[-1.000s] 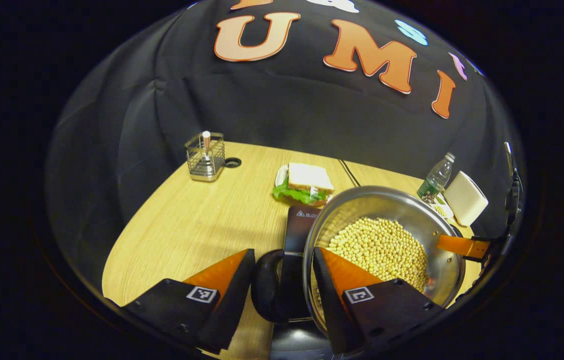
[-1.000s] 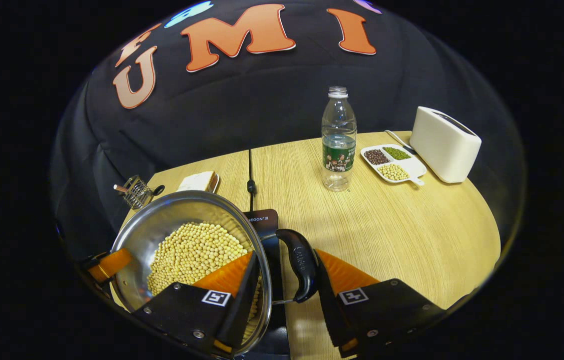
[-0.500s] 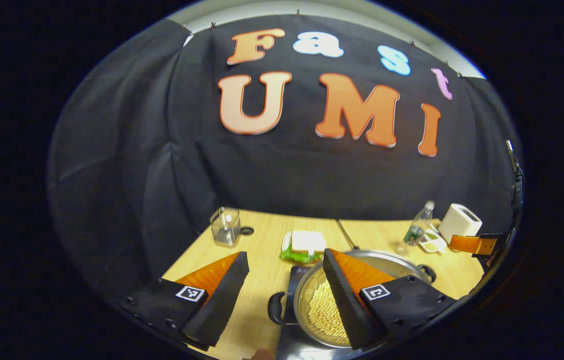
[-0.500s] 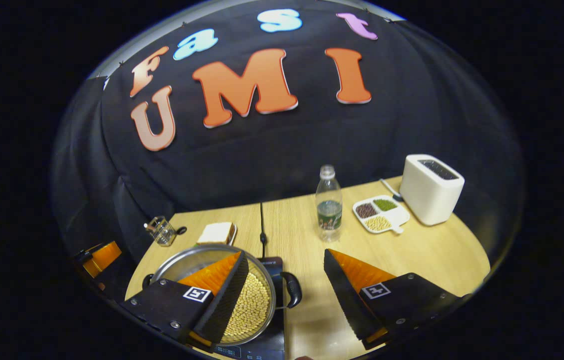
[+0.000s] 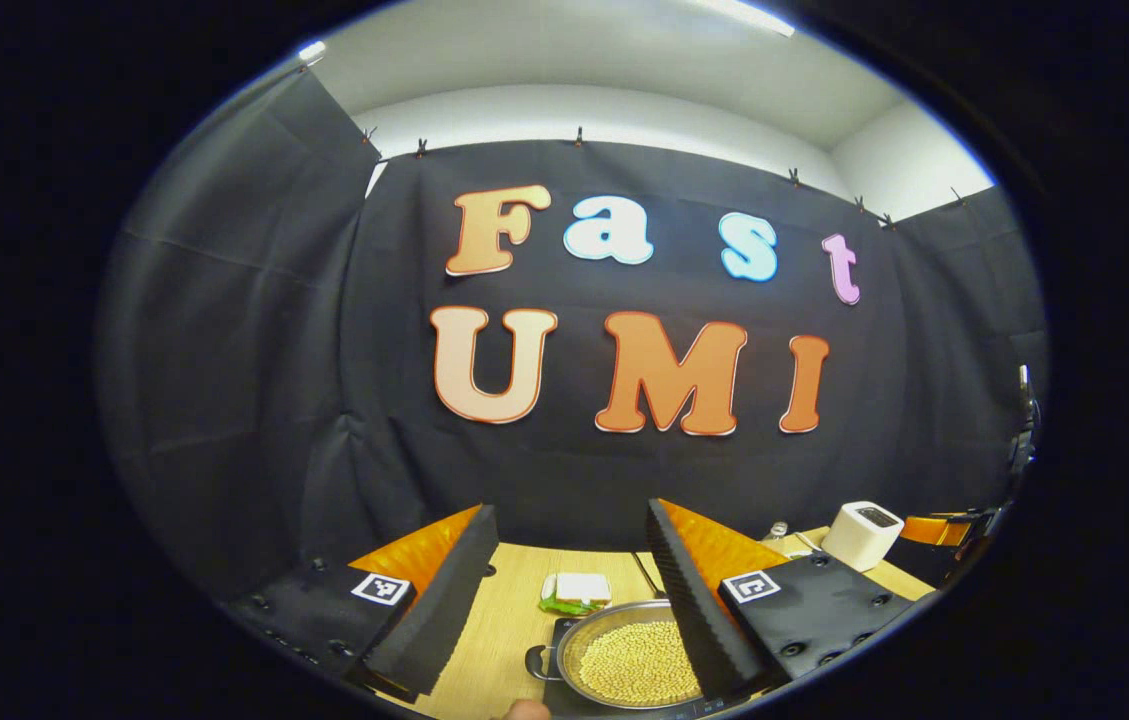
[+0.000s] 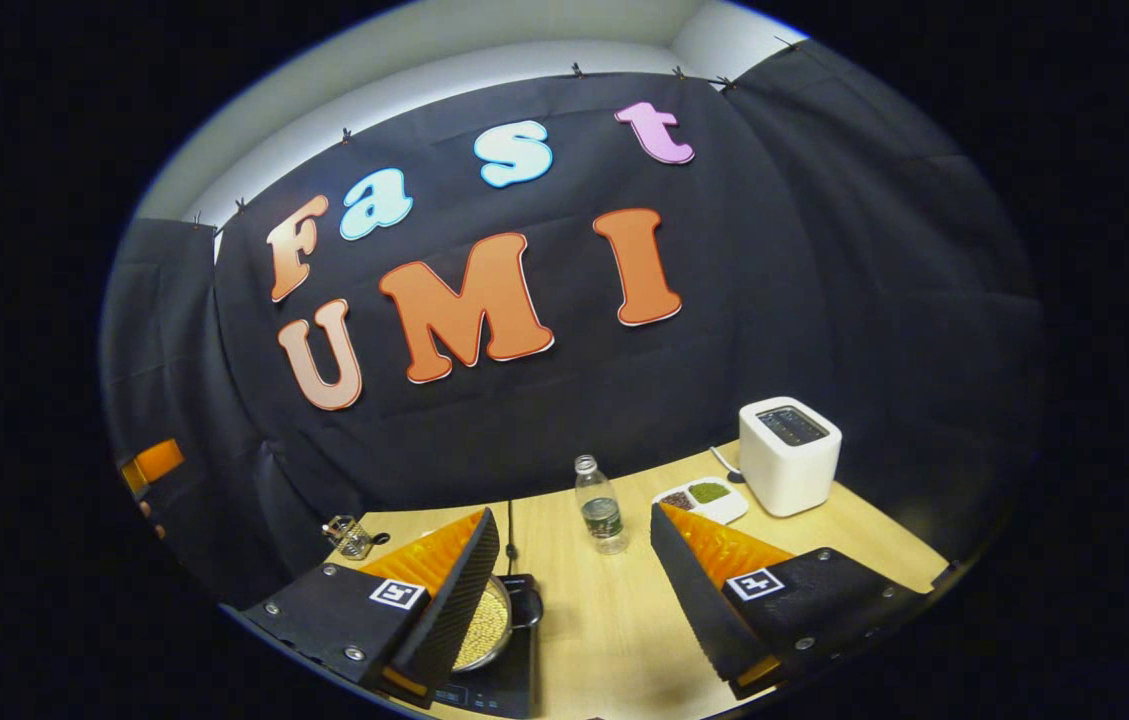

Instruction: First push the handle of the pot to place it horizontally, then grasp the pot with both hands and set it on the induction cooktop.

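Both grippers have lifted well up and back from the pot since a second ago, when each had its fingers either side of a pot handle; the pot now sits far below them and looks small. Left gripper (image 5: pixel 564 590): fingers spread wide, nothing between them, held high above the table (image 5: pixel 499 640). Seen between and below those fingers, the pot (image 5: pixel 624 662), steel and full of pale soybeans (image 5: pixel 636 665), rests on the black induction cooktop (image 5: pixel 557 632), its left black handle (image 5: pixel 536 662) sticking out level. Just beyond the pot lies a sandwich (image 5: pixel 579 590) with green lettuce. Farther right, a white toaster (image 5: pixel 859 535) stands near the table's far edge, and past it an orange part of the other gripper shows at the view's right rim. Right gripper (image 6: pixel 574 590): fingers likewise spread apart and empty, also high over the table (image 6: pixel 614 630). In its view the pot (image 6: pixel 484 628) is partly hidden behind the left finger, on the induction cooktop (image 6: pixel 509 665), with one black handle (image 6: pixel 527 605) pointing toward the table's middle. Beyond, a clear water bottle (image 6: pixel 602 505) stands upright, well apart from the pot; a white divided dish (image 6: pixel 702 497) of beans lies just beside the toaster (image 6: pixel 789 455). A small wire basket (image 6: pixel 352 538) sits at the far left corner. A black cable (image 6: pixel 510 525) runs from the cooktop to the back wall.
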A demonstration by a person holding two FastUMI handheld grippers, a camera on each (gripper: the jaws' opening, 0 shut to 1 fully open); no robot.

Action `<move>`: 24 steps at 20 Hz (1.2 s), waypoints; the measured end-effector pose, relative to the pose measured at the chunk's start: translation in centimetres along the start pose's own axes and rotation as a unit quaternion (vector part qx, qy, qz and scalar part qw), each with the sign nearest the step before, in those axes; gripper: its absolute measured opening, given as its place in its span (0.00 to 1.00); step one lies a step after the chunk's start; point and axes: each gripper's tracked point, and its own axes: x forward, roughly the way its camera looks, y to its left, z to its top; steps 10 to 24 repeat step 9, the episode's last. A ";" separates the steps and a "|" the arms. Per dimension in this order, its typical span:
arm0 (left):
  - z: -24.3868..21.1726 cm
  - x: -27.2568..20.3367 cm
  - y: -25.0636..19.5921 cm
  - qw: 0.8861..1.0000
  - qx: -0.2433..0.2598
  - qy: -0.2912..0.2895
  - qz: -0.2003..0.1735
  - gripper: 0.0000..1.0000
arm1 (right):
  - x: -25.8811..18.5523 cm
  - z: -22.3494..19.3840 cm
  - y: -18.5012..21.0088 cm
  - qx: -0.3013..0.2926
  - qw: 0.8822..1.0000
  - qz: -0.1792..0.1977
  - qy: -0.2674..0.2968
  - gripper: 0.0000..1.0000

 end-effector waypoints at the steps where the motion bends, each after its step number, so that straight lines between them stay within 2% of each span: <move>1: 0.9 -0.4 0.2 1.000 0.003 -0.010 0.001 0.99 | -1.1 0.1 -1.7 -0.048 0.998 -0.032 0.003 0.94; 2: 1.3 -0.9 0.2 1.000 0.003 -0.014 0.001 0.99 | -1.8 2.1 -3.5 -0.101 0.992 -0.071 -0.026 0.94; 3: 1.5 -1.3 0.1 1.000 0.003 -0.015 -0.001 0.99 | -2.9 4.8 -4.3 -0.126 0.986 -0.090 -0.063 0.95; 5: 2.1 -1.8 -0.3 1.000 0.002 -0.012 -0.007 0.98 | -6.1 8.4 -2.5 -0.125 0.986 -0.070 -0.086 0.95; 6: 2.6 -2.1 -0.3 1.000 0.002 -0.012 -0.007 0.99 | -7.6 10.5 -2.1 -0.129 0.983 -0.070 -0.108 0.95; 7: 3.2 -2.3 -0.2 1.000 0.004 -0.013 -0.004 0.99 | -8.7 12.9 -2.3 -0.139 0.978 -0.081 -0.132 1.00; 8: 3.8 -2.7 0.1 1.000 0.007 -0.014 0.000 0.98 | -9.8 14.8 -2.6 -0.146 0.974 -0.088 -0.151 0.89; 9: 4.5 -3.0 0.3 1.000 0.010 -0.017 0.003 0.96 | -10.8 16.2 -2.6 -0.145 0.972 -0.089 -0.164 1.00; 24: 4.5 -3.0 0.3 1.000 0.010 -0.017 0.003 0.96 | -10.8 16.2 -2.6 -0.145 0.972 -0.089 -0.164 1.00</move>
